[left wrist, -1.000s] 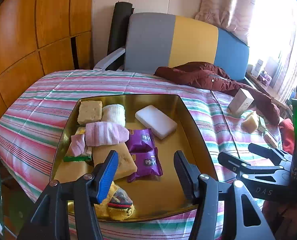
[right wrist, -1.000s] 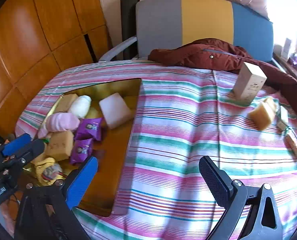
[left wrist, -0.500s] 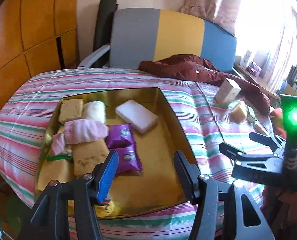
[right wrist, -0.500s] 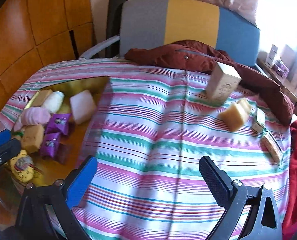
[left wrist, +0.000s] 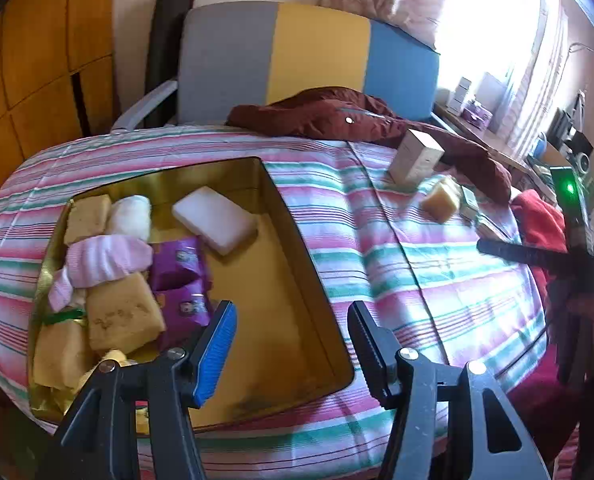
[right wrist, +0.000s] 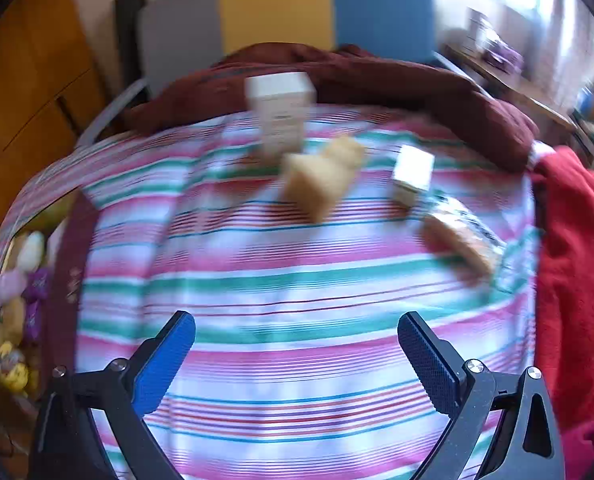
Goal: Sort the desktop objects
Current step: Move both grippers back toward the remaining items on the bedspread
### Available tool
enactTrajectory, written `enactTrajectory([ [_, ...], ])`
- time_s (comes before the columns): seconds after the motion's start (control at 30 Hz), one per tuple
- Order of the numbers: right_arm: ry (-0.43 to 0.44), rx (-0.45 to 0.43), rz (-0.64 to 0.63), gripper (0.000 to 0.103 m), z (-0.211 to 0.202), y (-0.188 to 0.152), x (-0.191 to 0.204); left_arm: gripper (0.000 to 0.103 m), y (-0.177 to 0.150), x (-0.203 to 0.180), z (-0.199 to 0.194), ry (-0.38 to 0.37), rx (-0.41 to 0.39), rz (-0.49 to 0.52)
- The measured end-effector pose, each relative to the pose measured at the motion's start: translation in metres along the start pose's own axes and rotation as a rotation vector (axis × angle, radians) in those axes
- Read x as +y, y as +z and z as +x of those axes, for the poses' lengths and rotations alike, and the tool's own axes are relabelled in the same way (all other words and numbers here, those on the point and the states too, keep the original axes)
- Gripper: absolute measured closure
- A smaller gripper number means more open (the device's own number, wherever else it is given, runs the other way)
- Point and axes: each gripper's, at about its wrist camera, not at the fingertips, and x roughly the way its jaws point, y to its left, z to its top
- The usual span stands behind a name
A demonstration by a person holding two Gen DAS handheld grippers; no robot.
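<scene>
Left gripper [left wrist: 291,330] jaws apart, empty, over gold tray [left wrist: 297,248] at 6 o'clock. Right gripper [right wrist: 297,346] jaws wide, empty, above striped cloth [right wrist: 281,280]. Yellow sponge [right wrist: 317,178] at 12 o'clock, white box [right wrist: 281,112] just behind it. View blurred.

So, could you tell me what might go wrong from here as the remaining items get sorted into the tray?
1. The white box stands upright just behind the tan sponge; a reach by the open right hand-held gripper for the sponge might topple it.
2. The gold tray is crowded on its left side, so a new item may land on the purple packets.
</scene>
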Motion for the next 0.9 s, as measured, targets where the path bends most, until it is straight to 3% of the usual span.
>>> enactTrajectory([
  [0.3, -0.076, 0.048, 0.076, 0.001, 0.014, 0.007, -0.063, 0.045, 0.003, -0.017, 0.009, -0.003, 0.028, 0.050],
  [0.5, -0.098, 0.024, 0.101, 0.001, 0.020, 0.022, -0.089, 0.045, 0.011, -0.033, 0.009, -0.021, 0.022, 0.077],
  [0.9, -0.114, 0.029, 0.019, 0.001, 0.056, 0.044, -0.134, 0.045, 0.025, -0.066, 0.022, -0.067, 0.038, 0.133],
])
